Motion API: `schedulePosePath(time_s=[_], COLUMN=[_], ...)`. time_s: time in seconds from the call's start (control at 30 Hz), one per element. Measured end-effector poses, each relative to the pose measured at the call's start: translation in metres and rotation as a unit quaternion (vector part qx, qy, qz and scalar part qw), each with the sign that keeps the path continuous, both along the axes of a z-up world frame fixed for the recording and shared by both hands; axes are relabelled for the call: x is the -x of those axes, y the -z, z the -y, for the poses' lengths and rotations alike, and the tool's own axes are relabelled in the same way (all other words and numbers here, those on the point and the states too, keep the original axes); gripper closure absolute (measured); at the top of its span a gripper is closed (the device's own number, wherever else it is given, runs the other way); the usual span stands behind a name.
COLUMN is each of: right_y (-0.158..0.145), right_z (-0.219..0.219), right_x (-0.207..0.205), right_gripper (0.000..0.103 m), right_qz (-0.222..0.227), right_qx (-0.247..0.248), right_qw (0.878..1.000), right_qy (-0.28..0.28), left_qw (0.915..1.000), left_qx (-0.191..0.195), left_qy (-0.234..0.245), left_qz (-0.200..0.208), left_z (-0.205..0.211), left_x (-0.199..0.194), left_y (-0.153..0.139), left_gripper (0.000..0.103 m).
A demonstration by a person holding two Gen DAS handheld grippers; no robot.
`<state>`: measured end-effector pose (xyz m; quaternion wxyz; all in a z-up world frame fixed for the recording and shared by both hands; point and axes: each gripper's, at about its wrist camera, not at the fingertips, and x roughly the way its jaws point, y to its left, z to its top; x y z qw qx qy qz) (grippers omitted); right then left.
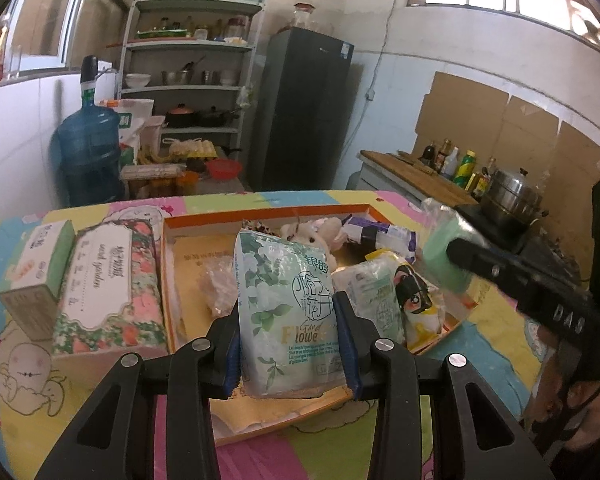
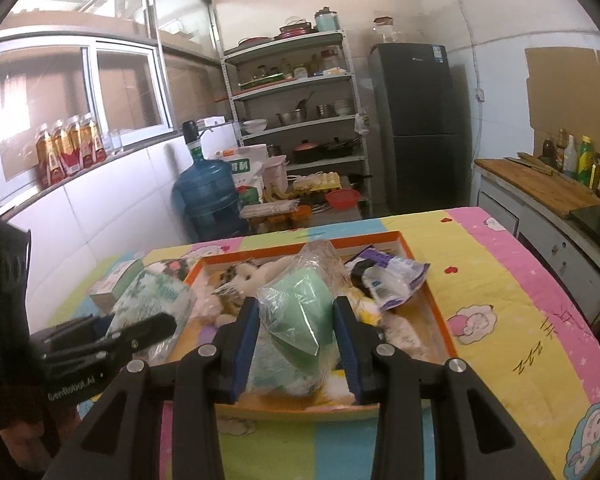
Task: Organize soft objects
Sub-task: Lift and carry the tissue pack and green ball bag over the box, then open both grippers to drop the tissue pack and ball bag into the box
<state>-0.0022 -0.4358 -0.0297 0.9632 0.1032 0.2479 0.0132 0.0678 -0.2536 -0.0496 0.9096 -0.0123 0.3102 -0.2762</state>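
Observation:
My left gripper (image 1: 286, 312) is shut on a pale blue tissue pack (image 1: 284, 316) printed with white flowers, held upright over the orange-rimmed tray (image 1: 260, 212). My right gripper (image 2: 296, 316) is shut on a green soft item in a clear plastic bag (image 2: 300, 312), above the same tray (image 2: 436, 308). The bag and right gripper show at the right of the left wrist view (image 1: 444, 256). The tray also holds a plush toy (image 1: 320, 234), a purple-white pack (image 1: 384, 234), a smaller tissue pack (image 1: 374, 296) and a yellow pouch (image 1: 416, 300).
A floral tissue pack (image 1: 108, 284) and a green-white box (image 1: 40, 264) lie left of the tray on the patterned cloth (image 2: 520, 308). Beyond the table are a water jug (image 1: 90, 152), shelves (image 1: 192, 80), a fridge (image 1: 300, 108) and a counter with bottles and a pot (image 1: 512, 192).

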Motion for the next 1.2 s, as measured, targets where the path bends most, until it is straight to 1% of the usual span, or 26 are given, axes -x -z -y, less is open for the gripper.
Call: schedulePosePath(time_s=[0.23, 0.5, 0.6, 0.7, 0.9, 1.03, 1.13, 1.2], right_y=[-0.005, -0.005, -0.001, 0.004, 0.015, 0.023, 0.026, 0.027], right_z=[0.020, 0.027, 0.026, 0.025, 0.024, 0.022, 0.021, 0.020], right_x=[-0.019, -0.052, -0.063, -0.072, -0.088, -0.098, -0.100, -0.103], right_gripper=[0.065, 0.065, 0.065, 0.065, 0.065, 0.065, 0.065, 0.065], right_qz=[0.006, 0.000, -0.007, -0.015, -0.031, -0.045, -0.048, -0.050], right_qx=[0.004, 0.003, 0.002, 0.000, -0.004, -0.007, -0.007, -0.007], right_qw=[1.000, 1.000, 1.000, 1.000, 0.999, 0.998, 0.998, 0.998], right_qy=[-0.001, -0.013, -0.021, -0.026, -0.032, -0.039, -0.042, -0.043], left_qw=[0.9999, 0.9997, 0.9994, 0.9993, 0.9993, 0.9990, 0.9989, 0.9989], left_qx=[-0.003, -0.007, -0.010, -0.010, -0.007, -0.004, -0.001, -0.002], left_qy=[-0.007, -0.008, -0.006, -0.009, -0.012, -0.010, -0.009, -0.008], left_qz=[-0.014, -0.024, -0.034, -0.034, -0.036, -0.044, -0.046, -0.047], left_z=[0.011, 0.021, 0.025, 0.024, 0.022, 0.021, 0.020, 0.020], left_x=[-0.009, -0.015, -0.017, -0.018, -0.022, -0.027, -0.028, -0.029], left_y=[0.011, 0.021, 0.028, 0.033, 0.035, 0.036, 0.036, 0.036], left_gripper=[0.062, 0.062, 0.062, 0.062, 0.062, 0.061, 0.061, 0.058])
